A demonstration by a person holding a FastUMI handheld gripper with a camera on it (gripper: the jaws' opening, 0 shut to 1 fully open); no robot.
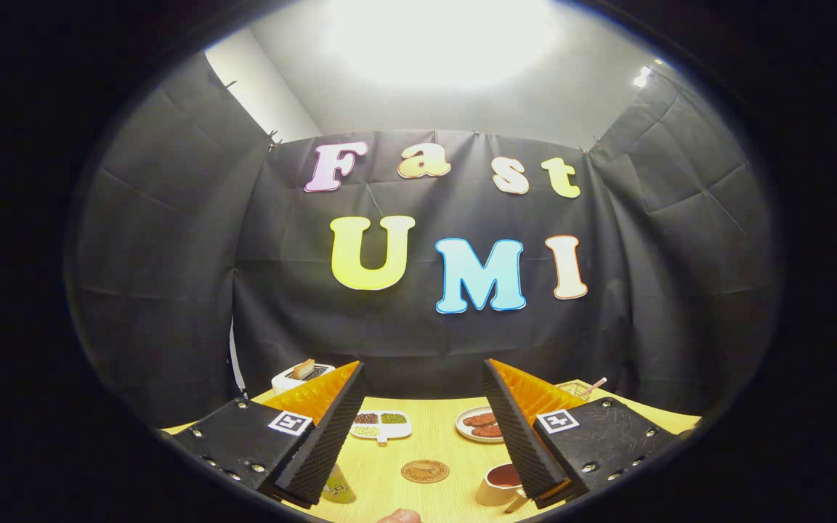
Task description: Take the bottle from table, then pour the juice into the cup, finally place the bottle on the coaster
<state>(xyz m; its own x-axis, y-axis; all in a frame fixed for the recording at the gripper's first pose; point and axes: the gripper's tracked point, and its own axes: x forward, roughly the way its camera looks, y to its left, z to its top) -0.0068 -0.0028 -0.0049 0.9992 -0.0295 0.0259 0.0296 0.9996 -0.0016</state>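
Claw (418, 436) is held wide, nothing gripped. Bottle (337, 488) is seen beneath 1 finger; lowering and centring between both fingers is advised before closing.

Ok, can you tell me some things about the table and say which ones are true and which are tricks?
1. The gripper is open with nothing between its fingers. True.
2. The bottle is standing on the coaster. False: the round coaster is bare, and the bottle stands apart from it, partly behind one finger.
3. The cup sits by the other finger, across the coaster from the bottle. True.
4. The white divided dish is stacked on the plate. False: they sit apart, side by side beyond the coaster.
5. A toaster stands at the far end of the table. True.
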